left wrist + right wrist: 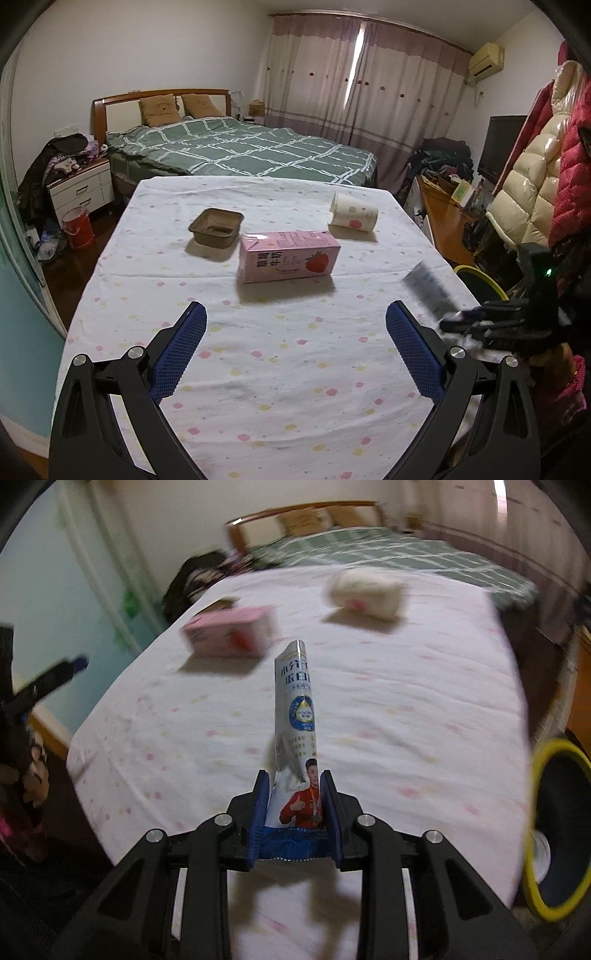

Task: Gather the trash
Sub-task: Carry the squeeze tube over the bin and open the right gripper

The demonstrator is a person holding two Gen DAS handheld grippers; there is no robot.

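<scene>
While clamped: 1 wrapper [295, 716], 3 leftovers.

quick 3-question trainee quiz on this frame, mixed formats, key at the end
1. True or false: the left gripper holds the pink strawberry milk carton.
2. Multiple choice: the right gripper is shut on A) a paper cup, B) a milk pouch, C) a foil tray.
3. Short answer: how does the paper cup lie on the tablecloth?

Key
1. False: its jaws are wide open and empty, with the carton lying farther up the table.
2. B: the milk pouch sticks up between the pads.
3. On its side, beyond the carton; the foil tray sits upright.
</scene>
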